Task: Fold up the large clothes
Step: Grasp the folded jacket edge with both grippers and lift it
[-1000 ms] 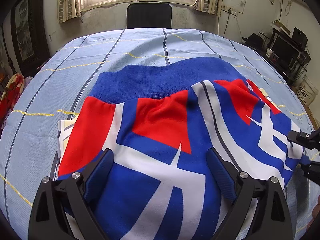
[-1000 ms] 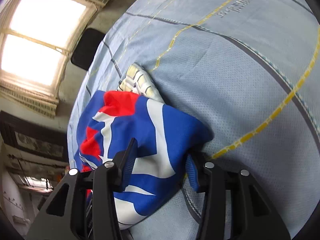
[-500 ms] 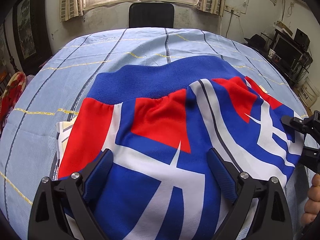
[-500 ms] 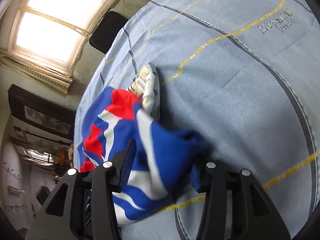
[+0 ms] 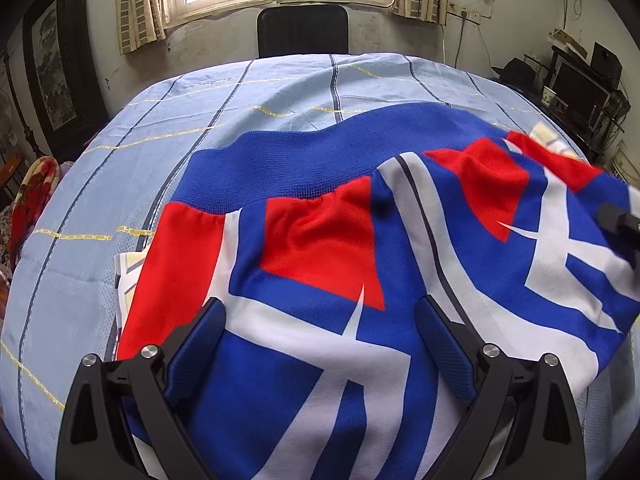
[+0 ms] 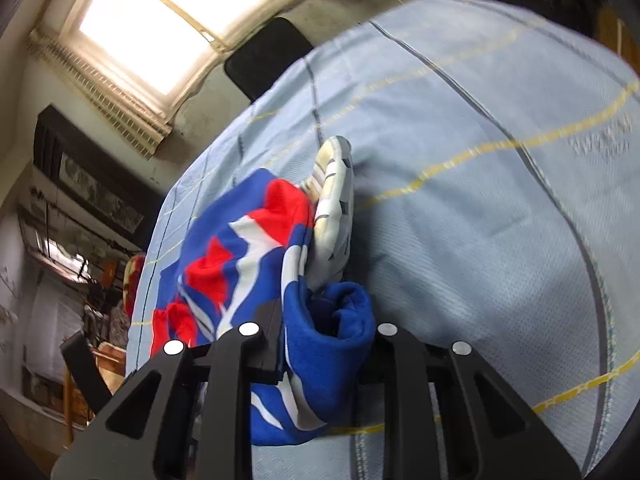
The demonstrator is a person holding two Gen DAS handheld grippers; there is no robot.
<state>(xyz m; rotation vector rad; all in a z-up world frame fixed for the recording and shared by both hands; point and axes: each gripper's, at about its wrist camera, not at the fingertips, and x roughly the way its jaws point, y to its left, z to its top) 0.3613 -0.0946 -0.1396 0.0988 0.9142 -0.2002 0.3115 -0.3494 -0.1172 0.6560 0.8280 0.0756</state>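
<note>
A blue, red and white garment (image 5: pixel 360 248) lies spread on the light blue bed sheet (image 5: pixel 224 120), its blue ribbed hem at the far side. My left gripper (image 5: pixel 320 328) is open, its blue-padded fingers (image 5: pixel 196 344) resting over the near part of the cloth. My right gripper (image 6: pixel 320 336) is shut on a bunched blue edge of the same garment (image 6: pixel 332 340) and lifts it off the sheet. Its black tip shows at the right edge of the left wrist view (image 5: pixel 620 220). A white patterned inner layer (image 6: pixel 334 200) shows under the lifted side.
A black chair back (image 5: pixel 302 30) stands beyond the bed under the window. A desk with electronics (image 5: pixel 580 88) is at the right. A red patterned cloth (image 5: pixel 34 196) lies at the left edge. Bare sheet (image 6: pixel 500 200) extends right of the garment.
My right gripper has closed on the garment's right edge and raised it, turning left; the cloth there has lifted and bunched. My left gripper has stayed open in place.
</note>
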